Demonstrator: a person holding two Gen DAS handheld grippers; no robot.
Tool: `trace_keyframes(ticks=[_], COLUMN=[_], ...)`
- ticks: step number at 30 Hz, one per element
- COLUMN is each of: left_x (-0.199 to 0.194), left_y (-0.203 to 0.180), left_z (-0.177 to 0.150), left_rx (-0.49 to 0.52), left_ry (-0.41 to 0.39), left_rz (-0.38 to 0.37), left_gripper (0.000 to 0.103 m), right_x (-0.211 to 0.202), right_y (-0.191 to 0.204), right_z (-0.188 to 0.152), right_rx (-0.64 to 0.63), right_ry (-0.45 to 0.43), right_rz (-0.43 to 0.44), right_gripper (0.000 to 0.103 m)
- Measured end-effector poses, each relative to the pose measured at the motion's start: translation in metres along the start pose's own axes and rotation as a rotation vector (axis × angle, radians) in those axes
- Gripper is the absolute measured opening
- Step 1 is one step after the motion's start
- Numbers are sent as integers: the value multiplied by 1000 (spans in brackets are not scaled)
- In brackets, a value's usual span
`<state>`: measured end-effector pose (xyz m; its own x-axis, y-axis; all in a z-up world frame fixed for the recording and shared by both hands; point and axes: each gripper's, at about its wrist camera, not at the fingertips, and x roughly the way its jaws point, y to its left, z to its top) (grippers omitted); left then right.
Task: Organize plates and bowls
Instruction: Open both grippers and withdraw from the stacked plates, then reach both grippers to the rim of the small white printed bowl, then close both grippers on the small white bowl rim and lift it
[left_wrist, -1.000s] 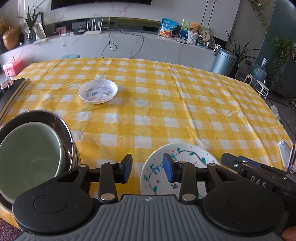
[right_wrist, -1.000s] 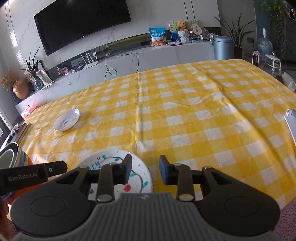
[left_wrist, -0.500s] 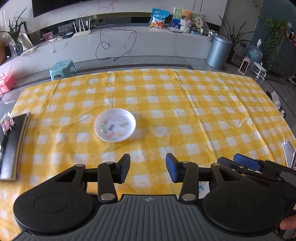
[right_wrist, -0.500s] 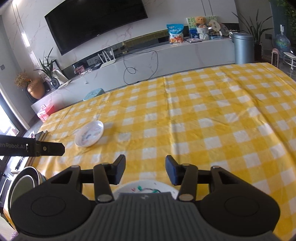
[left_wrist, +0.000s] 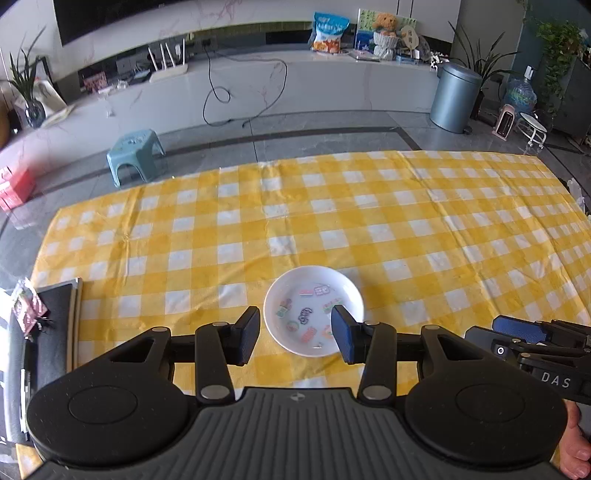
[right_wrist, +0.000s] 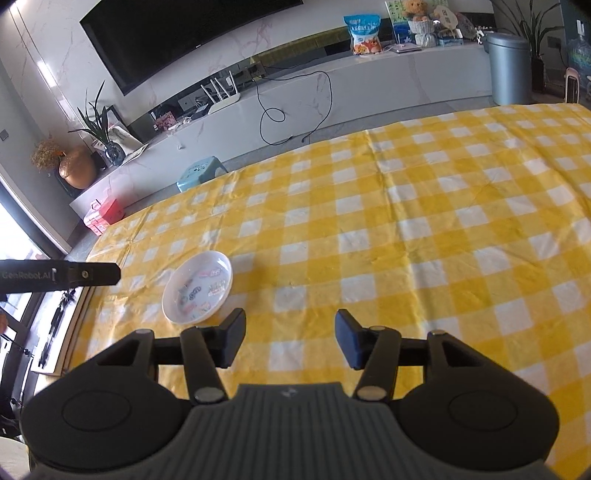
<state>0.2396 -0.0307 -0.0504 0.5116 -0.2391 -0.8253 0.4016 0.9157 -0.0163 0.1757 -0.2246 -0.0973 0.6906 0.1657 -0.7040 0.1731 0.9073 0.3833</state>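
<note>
A small white plate with coloured stickers (left_wrist: 313, 310) lies on the yellow checked tablecloth (left_wrist: 369, 221). My left gripper (left_wrist: 295, 338) is open and empty, hovering just above the plate's near edge, its fingers either side of it. The plate also shows in the right wrist view (right_wrist: 197, 286), ahead and left of my right gripper (right_wrist: 290, 341), which is open and empty above bare cloth. The right gripper shows at the right edge of the left wrist view (left_wrist: 532, 339). The other plate and the bowls are out of view.
A black tray with small items (left_wrist: 40, 325) lies at the table's left edge. Past the far edge stand a blue stool (left_wrist: 135, 155), a white TV counter (left_wrist: 258, 88) and a grey bin (left_wrist: 454, 98).
Both grippers have moved forward and left over the table. The sticker plate now sits between my left fingers. The painted plate and the stacked bowls have dropped out of view.
</note>
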Motion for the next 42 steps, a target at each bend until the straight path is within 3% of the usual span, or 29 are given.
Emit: trace_keyframes(ticks=[11,17,23,32,36,42], left_x=[53,75,83,88,86,65], left_y=[38,47,55,53,48,38], left_z=[6,5,-1,-2,0,8], left_rx=[-85,-79,-108,-96,-74,-31], left_ry=[55,100,118,125,132,126], left_rz=[-71,-76,-102,-127,-108,-105], left_gripper=[51,50,33,12,8,4], right_x=[53,77,98,115,118,106], right_y=[14,29,41,47,46,43], right_z=[18,19,18,17,19,18], right_rx=[61,81,107,132,136,163], right_ry=[41,65,119,140,148,153], right_rz=[38,76,116,98,82,84], right_gripper=[53,45,35,16,4,3])
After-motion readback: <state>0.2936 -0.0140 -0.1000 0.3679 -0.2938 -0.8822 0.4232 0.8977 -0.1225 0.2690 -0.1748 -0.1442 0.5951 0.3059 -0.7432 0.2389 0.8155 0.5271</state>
